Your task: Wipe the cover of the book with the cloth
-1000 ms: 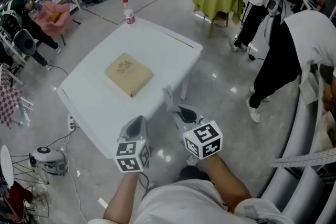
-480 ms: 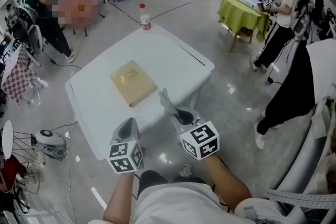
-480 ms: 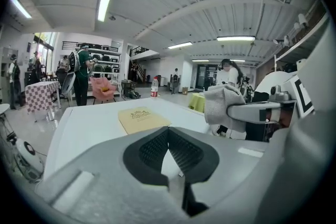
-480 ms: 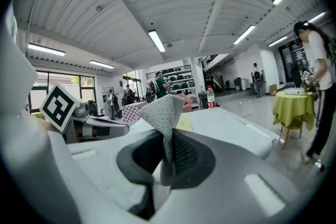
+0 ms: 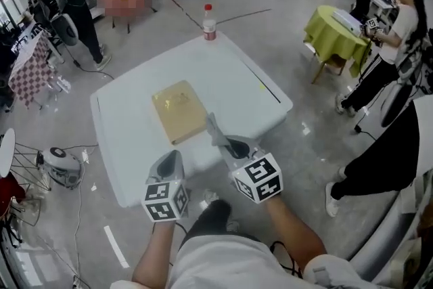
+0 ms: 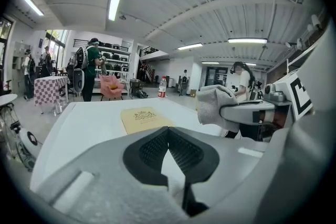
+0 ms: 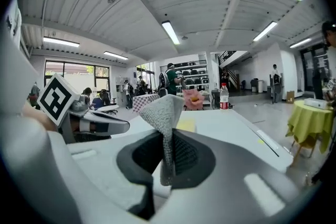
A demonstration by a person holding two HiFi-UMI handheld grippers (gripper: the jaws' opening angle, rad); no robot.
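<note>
Book (image 5: 179, 110) on desk (image 5: 233, 78) lies just ahead-left of R hand-held gripper (image 5: 229, 145), which pinches the grey cloth (image 5: 214, 130) (L hand-held gripper (image 5: 172, 163) closed, empty), long axis running away.

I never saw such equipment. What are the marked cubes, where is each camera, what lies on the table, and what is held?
No robot here: a person holds a two-jaw gripper in each hand; the marked cubes belong to them. One picture comes from a camera on the person's head; the other two from cameras riding on the grippers. The white table bears a tan book and, at its far corner, a bottle. The right gripper pinches a grey cloth; the left gripper is shut, empty.
</note>
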